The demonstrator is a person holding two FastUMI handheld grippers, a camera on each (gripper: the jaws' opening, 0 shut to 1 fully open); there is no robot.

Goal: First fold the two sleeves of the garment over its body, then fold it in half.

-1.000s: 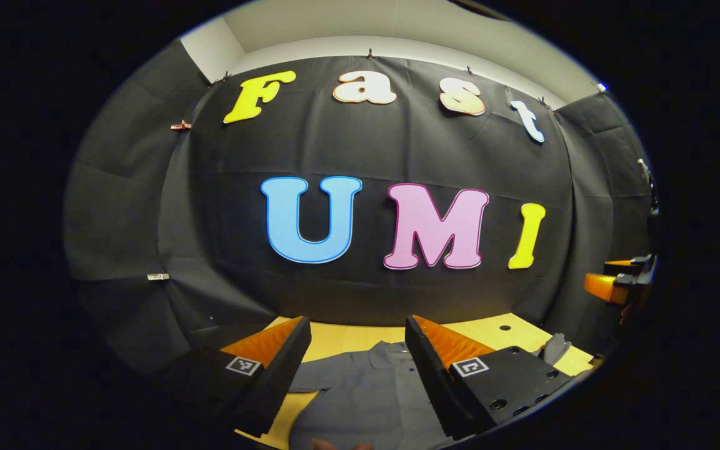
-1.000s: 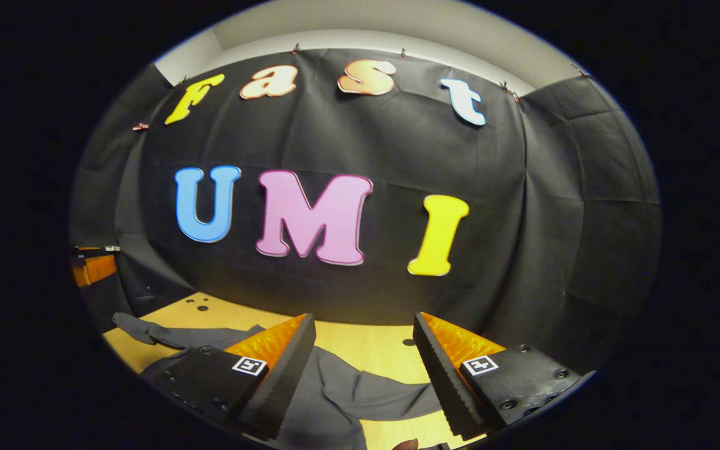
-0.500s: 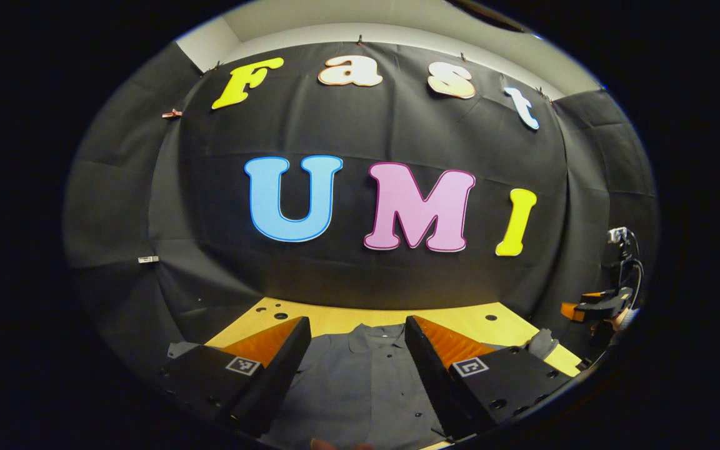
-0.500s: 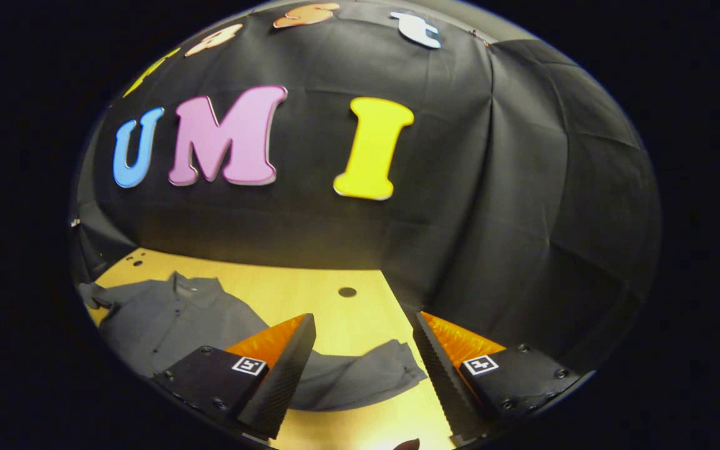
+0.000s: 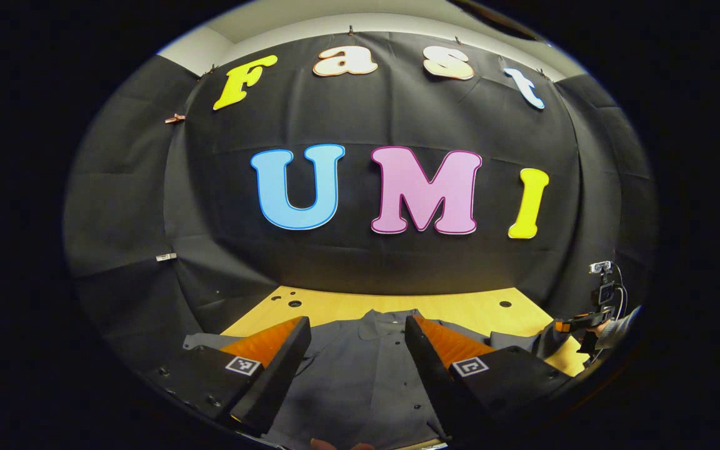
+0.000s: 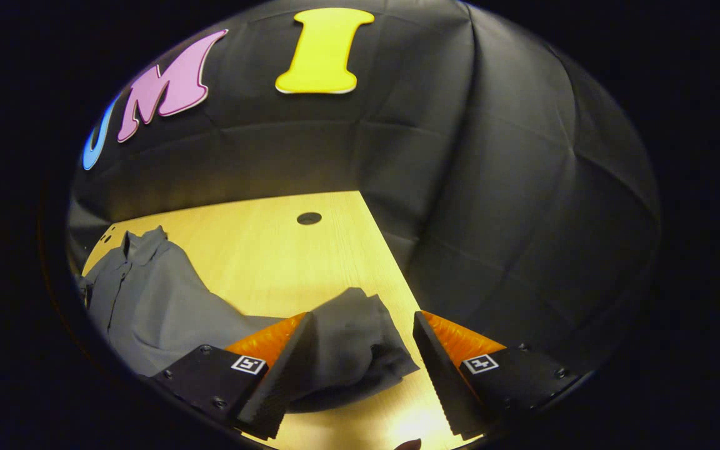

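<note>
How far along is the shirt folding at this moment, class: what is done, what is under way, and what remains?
Done: nothing folded; the grey shirt lies flat on the wooden table. In hand: the right gripper is open around the outstretched sleeve end, not yet gripping. The left gripper hangs open over the shirt's body. Left: both sleeve folds, then the half fold.

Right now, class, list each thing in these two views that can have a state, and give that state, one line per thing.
shirt: lying flat on the table, front up, not yet folded.
right sleeve: spread out sideways, cuff end bunched, lying between the fingers of the right gripper.
left gripper: open, above the shirt's body, holding nothing.
right gripper: open, around the sleeve end, not closed on it.
</note>
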